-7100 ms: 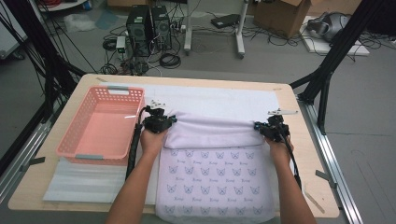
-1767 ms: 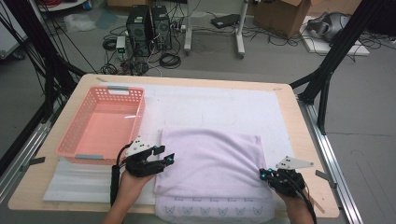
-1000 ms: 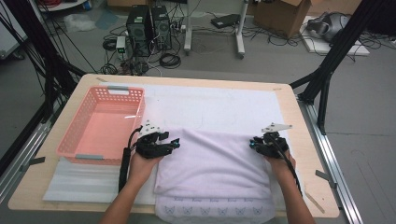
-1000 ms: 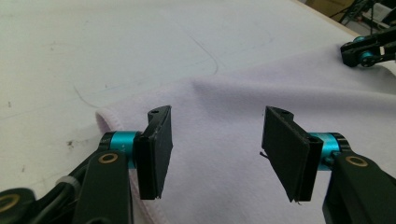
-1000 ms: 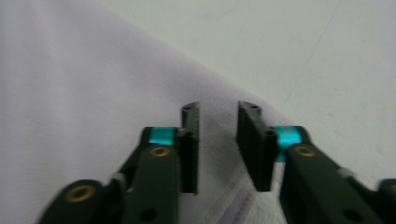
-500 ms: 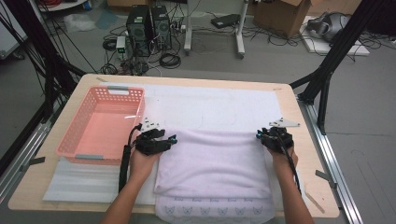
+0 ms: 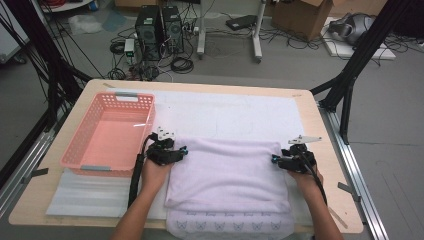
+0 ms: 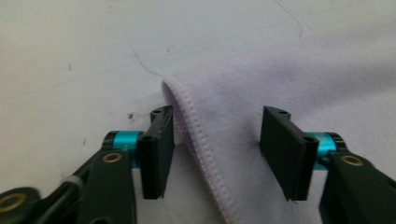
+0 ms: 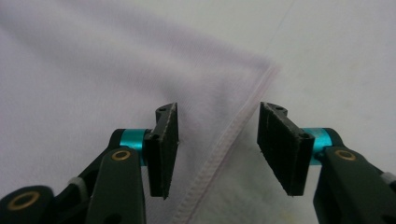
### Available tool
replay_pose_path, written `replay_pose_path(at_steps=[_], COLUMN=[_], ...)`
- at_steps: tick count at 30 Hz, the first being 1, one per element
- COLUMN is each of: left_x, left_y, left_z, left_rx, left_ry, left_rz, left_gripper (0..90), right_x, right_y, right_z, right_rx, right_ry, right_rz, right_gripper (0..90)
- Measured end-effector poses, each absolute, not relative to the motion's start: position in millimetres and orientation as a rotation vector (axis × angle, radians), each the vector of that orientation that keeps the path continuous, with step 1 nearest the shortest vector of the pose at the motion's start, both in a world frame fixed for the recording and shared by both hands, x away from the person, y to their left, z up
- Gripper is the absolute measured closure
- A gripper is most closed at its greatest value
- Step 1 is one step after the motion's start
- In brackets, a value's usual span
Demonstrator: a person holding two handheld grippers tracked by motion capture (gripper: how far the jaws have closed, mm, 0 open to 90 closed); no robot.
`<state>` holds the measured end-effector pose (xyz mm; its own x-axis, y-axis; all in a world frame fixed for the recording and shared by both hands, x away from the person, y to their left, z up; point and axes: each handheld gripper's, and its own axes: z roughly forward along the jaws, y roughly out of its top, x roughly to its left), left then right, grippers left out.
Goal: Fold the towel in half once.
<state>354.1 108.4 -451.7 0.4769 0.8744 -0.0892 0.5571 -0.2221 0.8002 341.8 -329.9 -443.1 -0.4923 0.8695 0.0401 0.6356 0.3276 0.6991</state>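
Presently we list a wooden table [image 7: 327, 150] under a white mat [image 7: 225, 112], a pink basket [image 7: 107, 132] left of the folded lilac towel [image 7: 227, 172], our left gripper [image 7: 181, 152] and right gripper [image 7: 274, 160] at its far corners, jaws apart, the right's just opened.

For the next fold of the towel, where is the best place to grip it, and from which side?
Probably at the two far corners of the towel, along the stitched hem. The left gripper and right gripper already straddle those edges with open jaws. Come in from the outer sides, low over the table, where the folded edge lifts slightly.
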Motion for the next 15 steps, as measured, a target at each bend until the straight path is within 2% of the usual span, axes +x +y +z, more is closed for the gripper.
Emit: replay_pose_path(at_steps=[3, 6, 8, 9, 10, 15], left_x=[350.4, 348.1, 346.9, 346.4, 346.8, 352.0], left_y=[103.7, 102.0, 100.8, 99.8, 99.9, 104.1], left_z=[-451.2, -451.5, -451.1, -450.8, -450.9, -445.4], left_rx=[1.941, 1.933, 1.945, 1.950, 1.939, 1.851], left_ry=[1.177, 1.174, 1.145, 1.143, 1.155, 1.224], left_rz=[0.515, 0.497, 0.468, 0.478, 0.471, 0.461], left_gripper=[54.9, 63.5, 82.1, 83.2, 84.0, 84.8], right_x=[337.5, 331.8, 328.6, 327.6, 326.8, 328.4], right_y=[-329.1, -327.2, -325.8, -324.7, -323.0, -325.6], right_z=[-444.4, -444.6, -444.4, -444.1, -444.0, -441.9], right_rx=[1.378, 1.361, 1.348, 1.341, 1.323, 1.289], right_ry=[2.231, 2.231, 2.250, 2.265, 2.286, 2.255], right_rz=[1.007, 1.000, 1.015, 1.025, 1.042, 1.023], right_gripper=[50.1, 57.0, 70.6, 80.3, 83.2, 85.9])
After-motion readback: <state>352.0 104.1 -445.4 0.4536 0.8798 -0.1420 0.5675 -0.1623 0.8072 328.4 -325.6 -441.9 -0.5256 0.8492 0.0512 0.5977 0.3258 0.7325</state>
